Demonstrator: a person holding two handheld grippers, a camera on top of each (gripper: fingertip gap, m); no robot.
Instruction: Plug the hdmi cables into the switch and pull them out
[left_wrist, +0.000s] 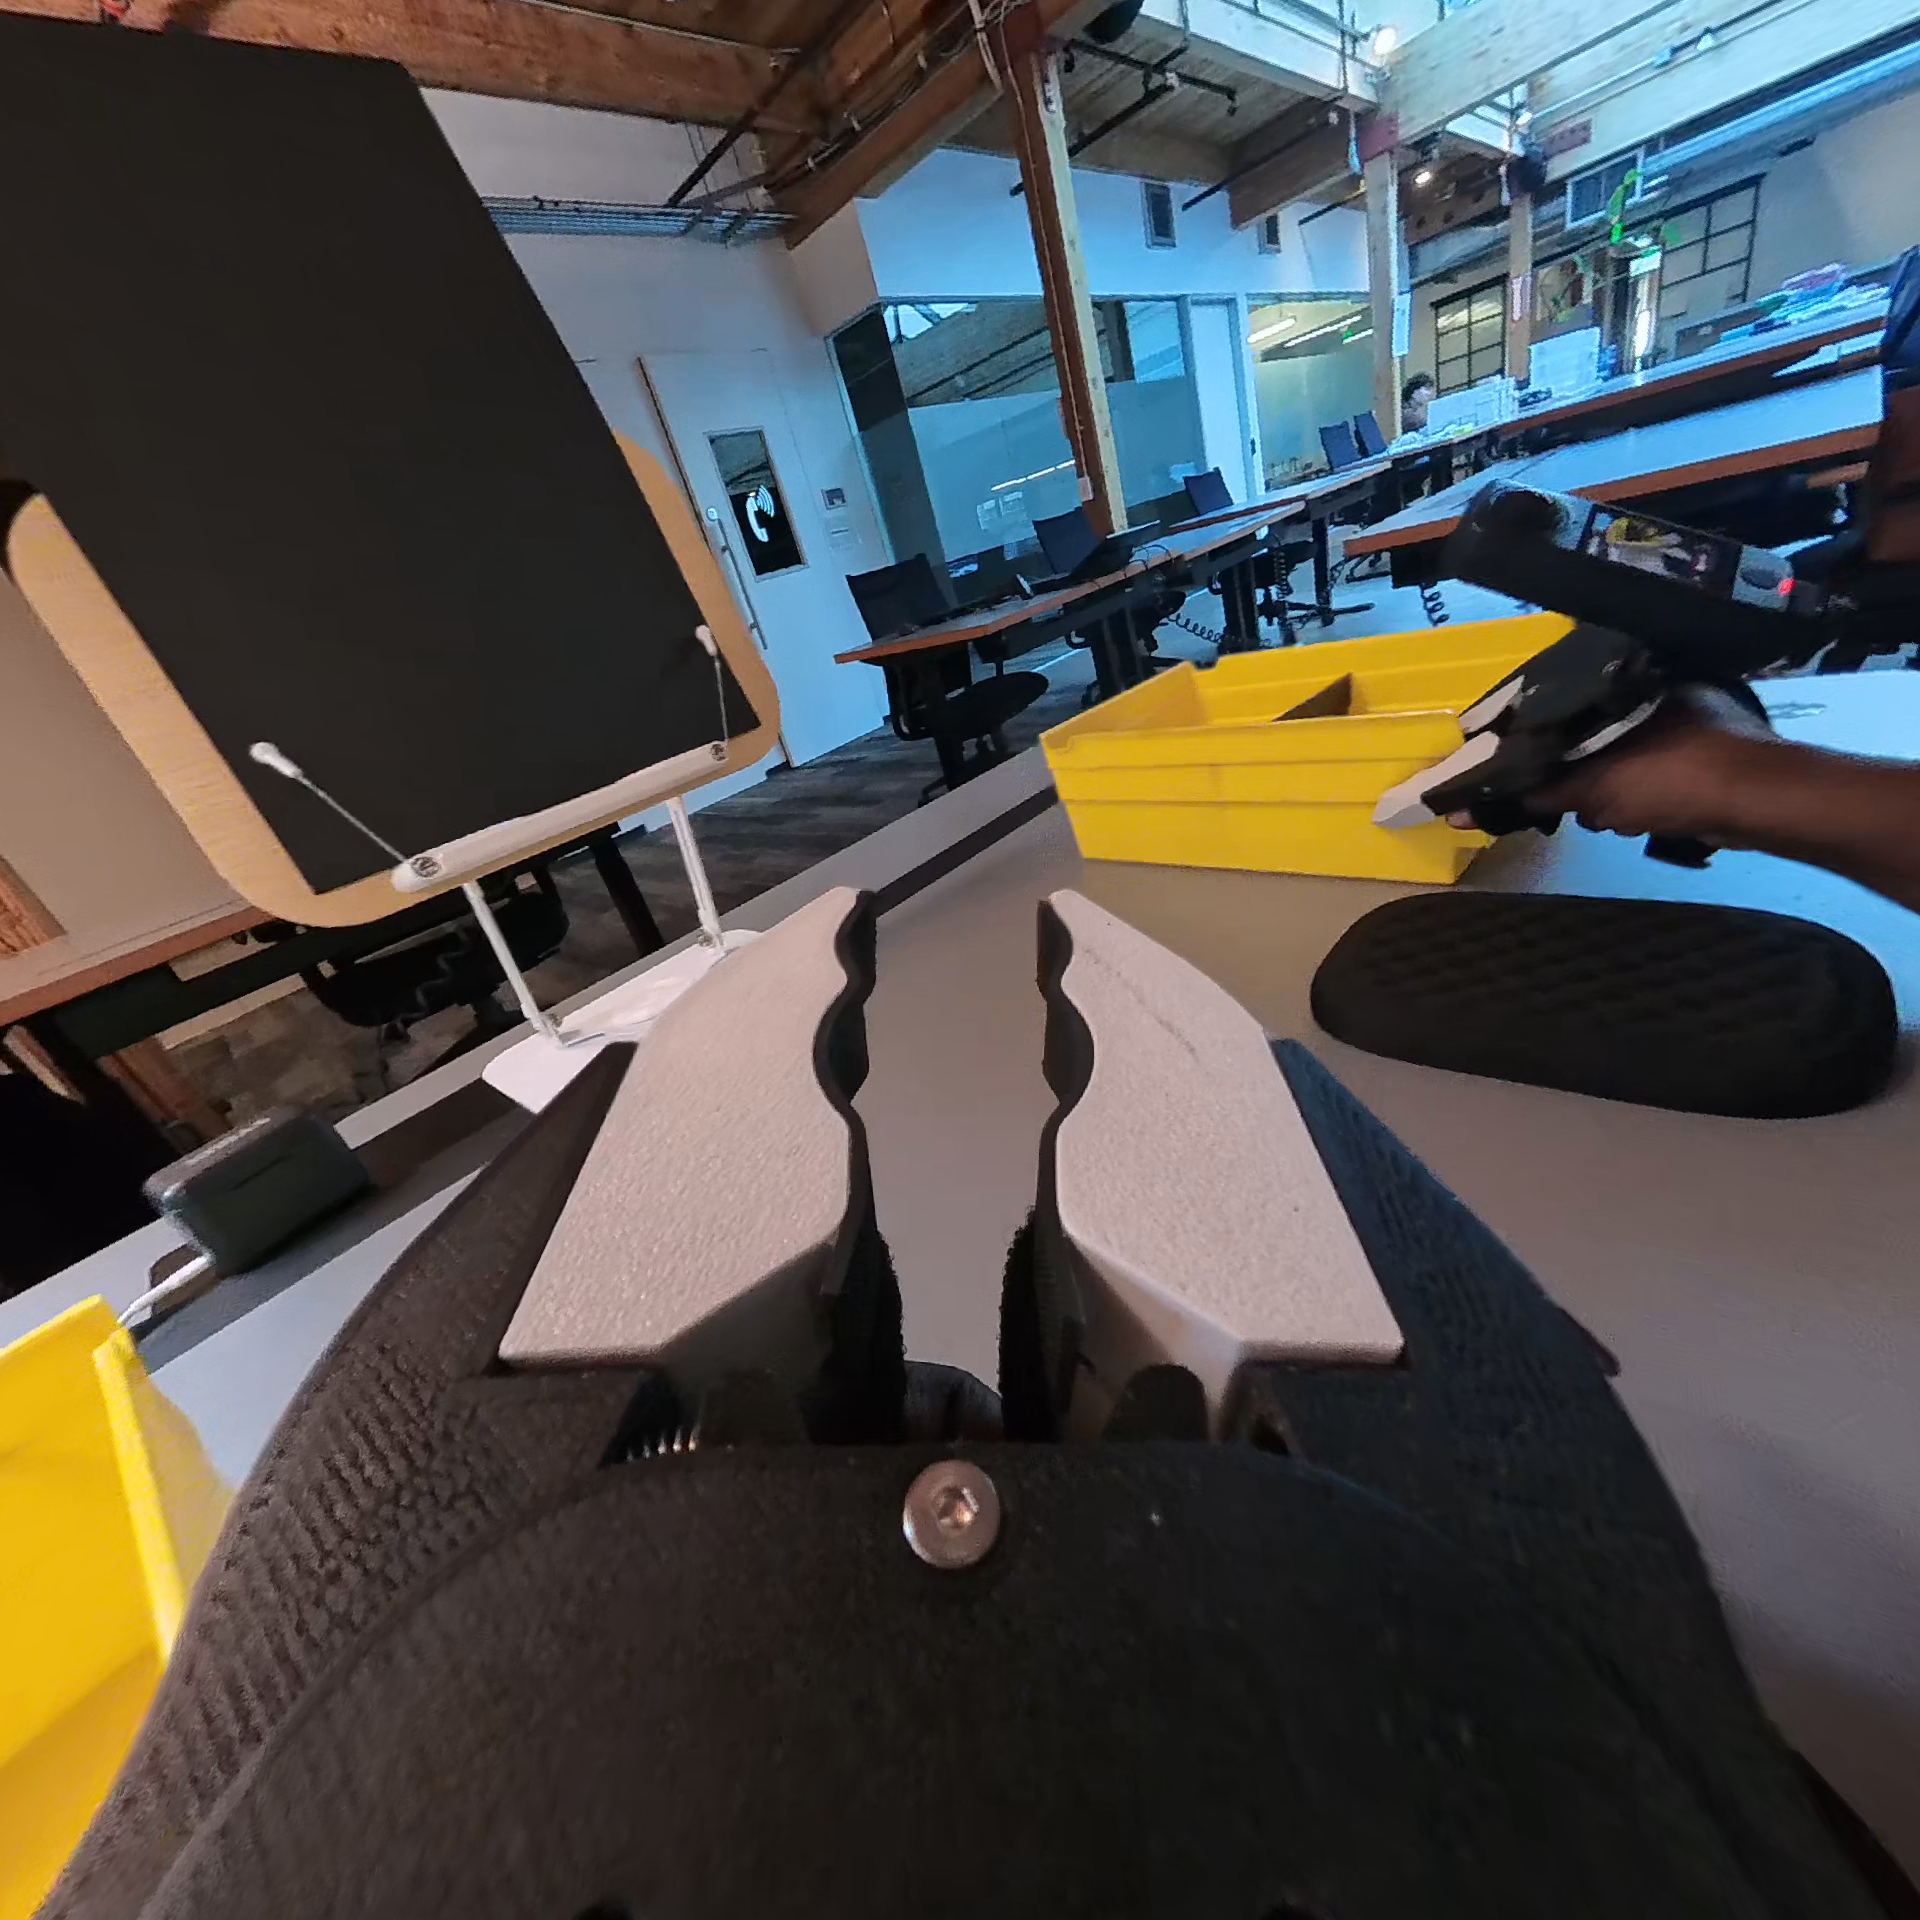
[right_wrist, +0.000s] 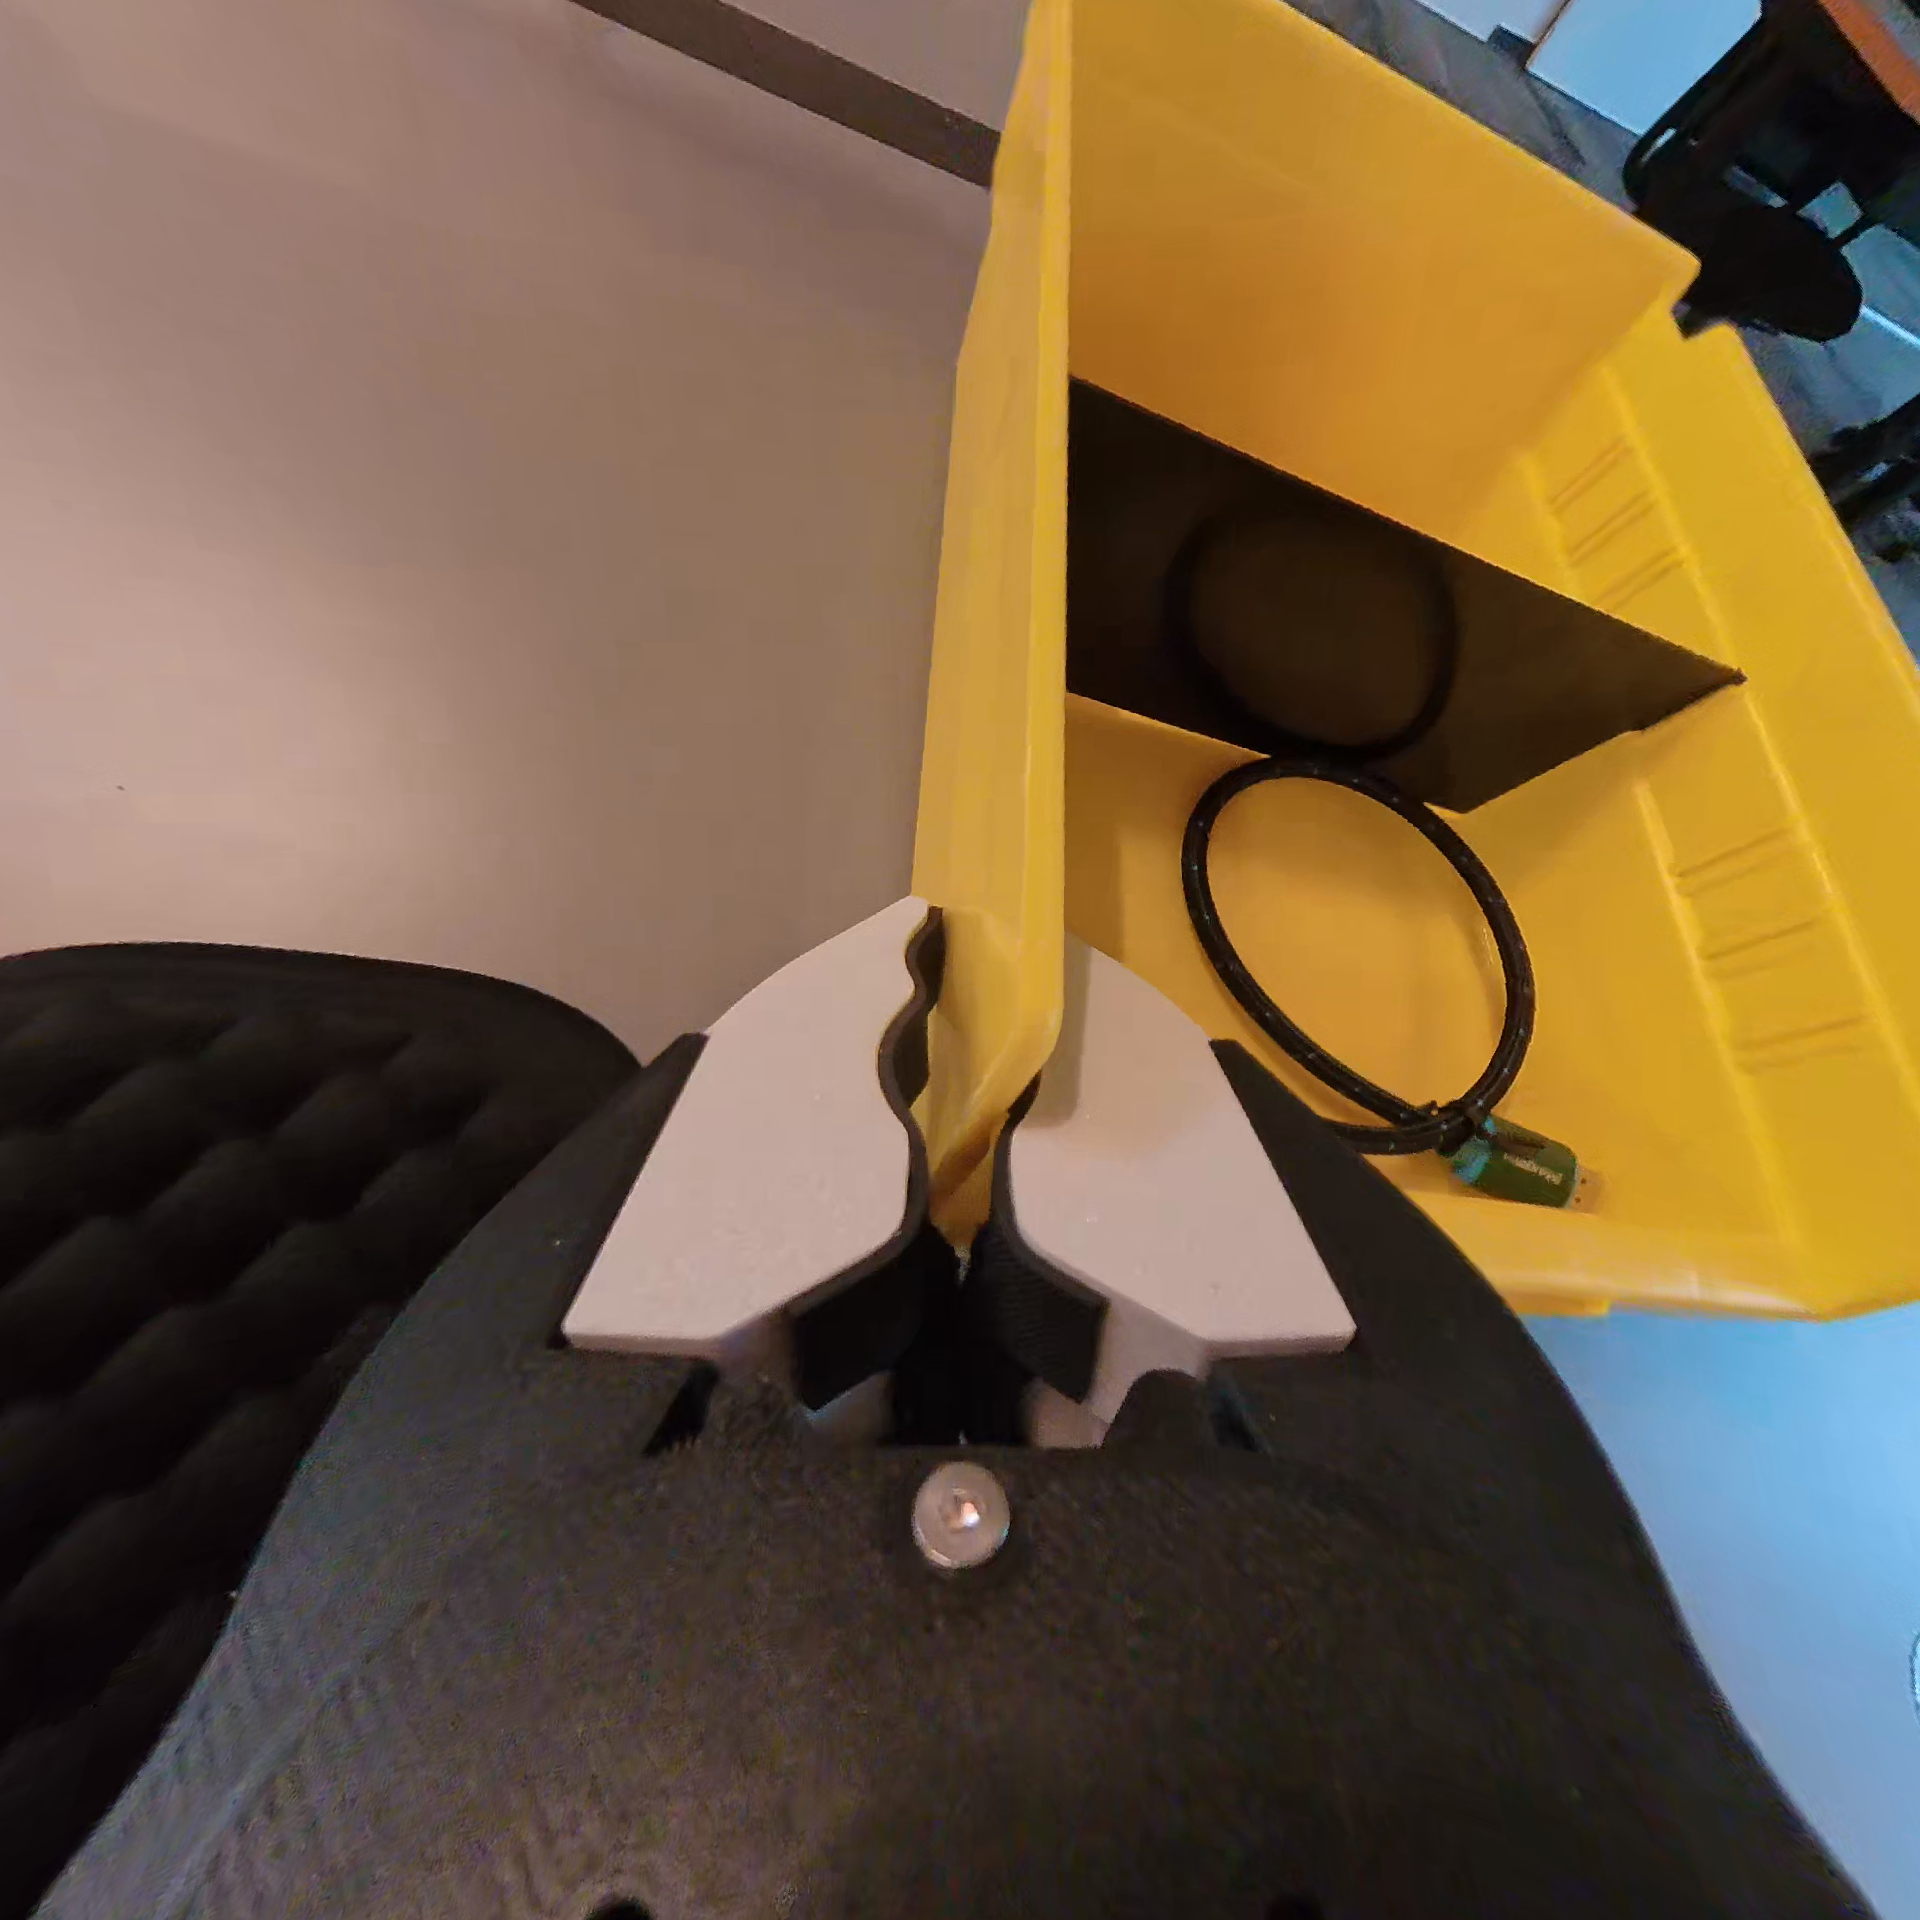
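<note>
My right claw (right_wrist: 987, 997) clamps the yellow bin's (right_wrist: 1013, 520) rim; a coiled cable (right_wrist: 1496, 935) lies inside; my left claw (left_wrist: 956, 935) stands apart, holding nothing.

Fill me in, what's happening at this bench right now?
A person holds a tool in each hand. The right tool is shut on the near wall of the yellow bin. Inside the bin lies a coiled black HDMI cable with a green plug, not yet picked up, in front of a black divider. The left tool is open and empty above the grey table, near a black pad. No switch is in view.
</note>
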